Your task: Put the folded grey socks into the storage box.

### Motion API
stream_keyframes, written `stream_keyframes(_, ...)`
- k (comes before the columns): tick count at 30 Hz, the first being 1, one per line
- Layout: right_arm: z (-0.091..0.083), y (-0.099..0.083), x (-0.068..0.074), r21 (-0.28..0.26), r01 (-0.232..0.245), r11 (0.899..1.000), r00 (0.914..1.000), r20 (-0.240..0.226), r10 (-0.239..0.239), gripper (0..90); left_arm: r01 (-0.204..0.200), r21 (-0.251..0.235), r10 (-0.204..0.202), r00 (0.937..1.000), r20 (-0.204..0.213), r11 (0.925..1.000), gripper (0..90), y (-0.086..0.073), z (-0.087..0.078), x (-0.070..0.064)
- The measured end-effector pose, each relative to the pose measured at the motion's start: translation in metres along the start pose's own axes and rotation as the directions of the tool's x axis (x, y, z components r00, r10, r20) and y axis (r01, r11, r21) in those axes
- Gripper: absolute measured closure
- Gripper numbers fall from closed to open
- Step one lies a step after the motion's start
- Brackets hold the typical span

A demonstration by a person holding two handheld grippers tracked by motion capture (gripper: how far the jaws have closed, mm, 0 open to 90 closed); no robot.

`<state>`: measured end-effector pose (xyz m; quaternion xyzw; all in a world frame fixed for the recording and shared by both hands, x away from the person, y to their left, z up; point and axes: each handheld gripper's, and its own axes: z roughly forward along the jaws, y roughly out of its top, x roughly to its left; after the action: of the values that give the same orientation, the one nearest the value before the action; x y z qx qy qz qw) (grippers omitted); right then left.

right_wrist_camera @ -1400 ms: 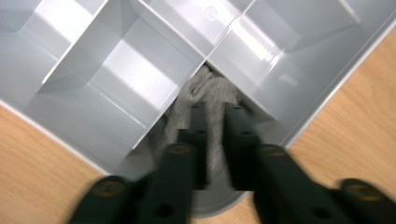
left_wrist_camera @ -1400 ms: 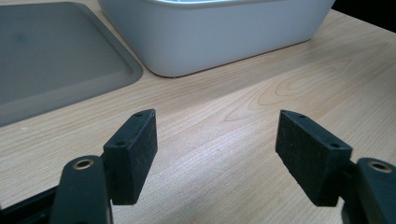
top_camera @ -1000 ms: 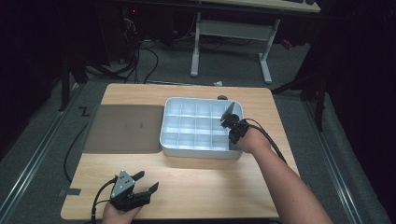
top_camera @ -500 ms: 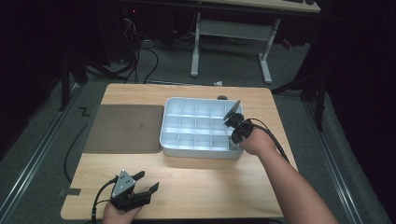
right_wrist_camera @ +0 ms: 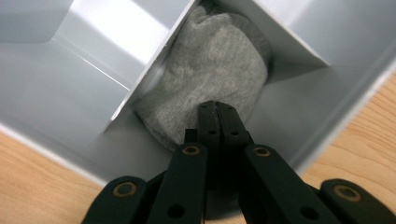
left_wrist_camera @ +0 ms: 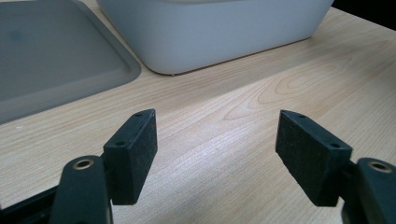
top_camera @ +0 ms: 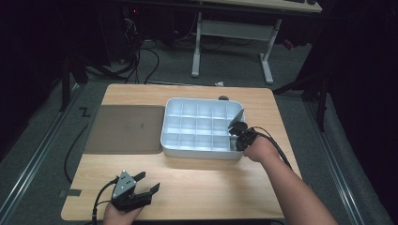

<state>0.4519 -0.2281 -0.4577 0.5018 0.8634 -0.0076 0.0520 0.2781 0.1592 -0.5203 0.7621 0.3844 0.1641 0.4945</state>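
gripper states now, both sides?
Left gripper: open, holding nothing, above the table.
Right gripper: shut, tips against the grey sock in the divided tray; grip unclear.

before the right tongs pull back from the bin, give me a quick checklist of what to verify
1. Sock down in a compartment of the bin: ok, it sits between the dividers in the right gripper view.
2. Right tongs released from the sock: cannot tell, jaws are closed and their tips press against the fabric.
3. Sock below the divider tops: cannot tell, the angle hides the height.
4. Left tongs clear of the bin: ok, open over bare table, short of the bin wall.
5. Tray out of the way: ok, it lies left of the bin.
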Motion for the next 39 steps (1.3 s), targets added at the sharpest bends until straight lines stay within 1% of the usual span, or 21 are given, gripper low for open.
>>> stream_keyframes(1, 0.002, 0.001, 0.0, -0.003, 0.017, 1.0, 0.9998, -0.003, -0.017, 90.0, 0.0, 0.0, 0.0, 1.0, 0.0, 1.0, 30.1, 0.0, 0.0, 0.0)
stream_keyframes(2, 0.004, 0.001, 0.001, 0.002, 0.007, 1.0, 1.0, -0.003, -0.007, 90.0, 0.001, 0.0, -0.001, 1.0, 0.001, 1.0, 30.1, 0.0, 0.0, 0.0)
stream_keyframes(4, 0.007, 0.002, 0.001, -0.004, 0.024, 1.0, 0.9997, 0.001, -0.024, 90.0, -0.001, 0.001, 0.001, 1.0, 0.002, 1.0, 30.1, 0.0, 0.0, 0.0)
stream_keyframes(7, 0.006, 0.002, 0.001, -0.001, 0.022, 1.0, 0.9998, 0.002, -0.022, 89.0, -0.001, -0.001, 0.001, 1.0, 0.002, 1.0, 30.1, 0.0, 0.0, -0.001)
stream_keyframes(10, -0.003, 0.001, 0.001, -0.006, 0.015, 1.0, 0.9999, 0.002, -0.015, 83.7, -0.002, -0.001, 0.002, 1.0, 0.003, 1.0, 30.1, 0.0, 0.0, -0.001)
stream_keyframes(14, -0.021, -0.001, -0.001, -0.065, 0.021, 0.998, 0.9997, -0.007, -0.021, 80.4, -0.002, 0.0, 0.002, 1.0, 0.006, 1.0, 30.1, 0.0, 0.001, -0.001)
stream_keyframes(15, -0.025, -0.001, -0.001, -0.074, 0.004, 0.997, 0.9999, -0.011, -0.005, 79.3, -0.002, -0.001, 0.002, 1.0, 0.005, 1.0, 30.1, 0.0, 0.001, -0.001)
stream_keyframes(17, -0.032, -0.002, -0.003, -0.103, 0.007, 0.995, 0.9998, -0.016, -0.009, 76.7, -0.003, 0.001, 0.003, 1.0, 0.006, 1.0, 30.2, 0.001, 0.001, -0.001)
stream_keyframes(18, -0.035, -0.003, -0.004, -0.115, -0.003, 0.993, 0.9998, -0.022, 0.001, 75.3, -0.003, 0.002, 0.003, 1.0, 0.006, 1.0, 30.1, 0.0, 0.001, -0.001)
stream_keyframes(20, -0.039, -0.004, -0.006, -0.143, -0.005, 0.99, 0.9997, -0.023, 0.001, 72.8, -0.001, 0.002, 0.001, 1.0, 0.005, 1.0, 30.2, 0.0, 0.001, -0.001)
stream_keyframes(24, -0.043, -0.01, -0.009, -0.181, -0.011, 0.983, 0.9997, -0.023, 0.007, 67.9, 0.001, 0.005, -0.001, 1.0, 0.004, 1.0, 30.2, 0.0, 0.001, 0.0)
stream_keyframes(29, -0.05, -0.018, -0.01, -0.238, -0.019, 0.971, 0.9996, -0.025, 0.013, 64.6, 0.002, 0.004, -0.002, 1.0, 0.004, 1.0, 30.1, 0.001, 0.001, 0.0)
stream_keyframes(30, -0.051, -0.02, -0.009, -0.243, -0.029, 0.97, 0.9994, -0.025, 0.023, 63.9, 0.0, 0.005, 0.0, 1.0, 0.004, 1.0, 30.2, 0.001, 0.002, 0.0)
stream_keyframes(32, -0.053, -0.023, -0.011, -0.264, -0.014, 0.965, 0.9997, -0.023, 0.008, 62.6, 0.002, 0.002, -0.002, 1.0, 0.005, 1.0, 30.1, 0.001, 0.002, -0.001)
stream_keyframes(34, -0.055, -0.027, -0.011, -0.285, -0.033, 0.958, 0.9993, -0.029, 0.025, 61.5, -0.004, 0.005, 0.004, 1.0, 0.008, 1.0, 30.1, 0.001, 0.003, -0.001)
stream_keyframes(39, -0.056, -0.037, -0.01, -0.332, -0.038, 0.942, 0.9987, -0.045, 0.025, 58.4, -0.009, 0.005, 0.009, 0.9998, 0.019, 0.9999, 30.1, 0.002, 0.004, -0.001)
